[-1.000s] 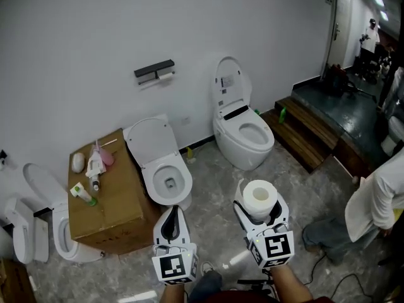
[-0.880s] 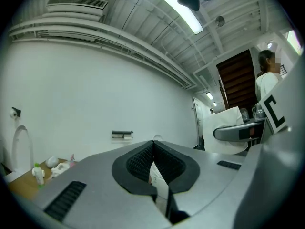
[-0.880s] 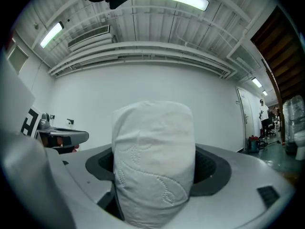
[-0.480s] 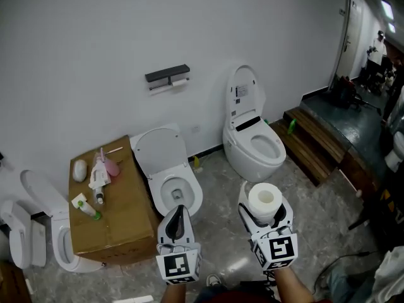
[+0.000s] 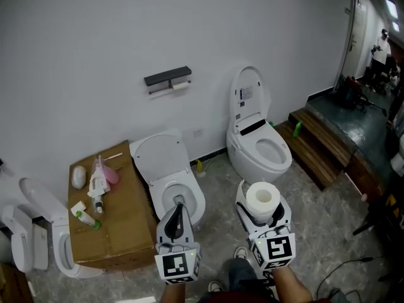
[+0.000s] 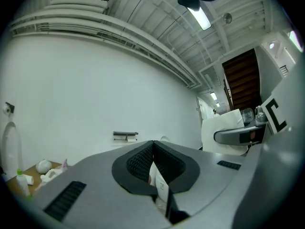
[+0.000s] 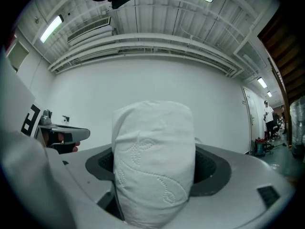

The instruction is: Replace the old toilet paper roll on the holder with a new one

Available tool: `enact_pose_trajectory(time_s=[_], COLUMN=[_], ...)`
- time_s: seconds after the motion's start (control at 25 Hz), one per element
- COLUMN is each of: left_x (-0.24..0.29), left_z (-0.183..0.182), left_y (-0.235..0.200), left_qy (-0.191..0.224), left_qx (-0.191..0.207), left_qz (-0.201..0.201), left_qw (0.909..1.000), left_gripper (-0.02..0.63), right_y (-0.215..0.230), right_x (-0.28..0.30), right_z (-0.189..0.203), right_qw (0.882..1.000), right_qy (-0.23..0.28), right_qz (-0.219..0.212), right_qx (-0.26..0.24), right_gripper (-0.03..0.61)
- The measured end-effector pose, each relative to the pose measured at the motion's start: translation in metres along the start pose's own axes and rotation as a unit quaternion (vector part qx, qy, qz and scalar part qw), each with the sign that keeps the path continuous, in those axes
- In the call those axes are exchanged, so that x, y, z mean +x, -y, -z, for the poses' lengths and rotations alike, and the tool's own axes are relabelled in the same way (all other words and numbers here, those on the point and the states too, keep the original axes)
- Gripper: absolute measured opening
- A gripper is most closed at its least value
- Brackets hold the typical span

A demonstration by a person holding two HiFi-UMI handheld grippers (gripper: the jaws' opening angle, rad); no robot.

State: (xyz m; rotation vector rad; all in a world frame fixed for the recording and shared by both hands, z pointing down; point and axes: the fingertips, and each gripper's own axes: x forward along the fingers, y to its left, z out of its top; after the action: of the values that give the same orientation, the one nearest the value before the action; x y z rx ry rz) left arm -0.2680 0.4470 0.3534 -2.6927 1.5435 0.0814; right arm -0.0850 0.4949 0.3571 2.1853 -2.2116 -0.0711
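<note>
Toilet paper roll [image 5: 262, 196], new: clamps it in right tool [image 7: 153, 175], left tool [image 5: 178, 208] shut, empty. Approach step, probably; next needs reaching holder [image 5: 168, 77], freeing old roll [image 5: 181, 86].

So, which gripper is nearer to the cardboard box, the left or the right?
Left. The left gripper is close beside the cardboard box. The right gripper, shut on the toilet paper roll, is beyond the left one, farther from the box.
</note>
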Motion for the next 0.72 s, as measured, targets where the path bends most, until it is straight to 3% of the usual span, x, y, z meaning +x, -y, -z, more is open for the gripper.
enact_pose_trajectory(time_s=[0.72], left_x=[0.227], left_z=[0.002], left_y=[0.067], left_qy=[-0.010], left_qx=[0.025], left_qz=[-0.028], left_qw=[0.9992], left_gripper=[0.015], right_y=[0.177], right_x=[0.167], right_z=[0.015], right_qw=[0.999], right_qy=[-0.001], right_qz=[-0.025], right_qx=[0.033], right_gripper=[0.419])
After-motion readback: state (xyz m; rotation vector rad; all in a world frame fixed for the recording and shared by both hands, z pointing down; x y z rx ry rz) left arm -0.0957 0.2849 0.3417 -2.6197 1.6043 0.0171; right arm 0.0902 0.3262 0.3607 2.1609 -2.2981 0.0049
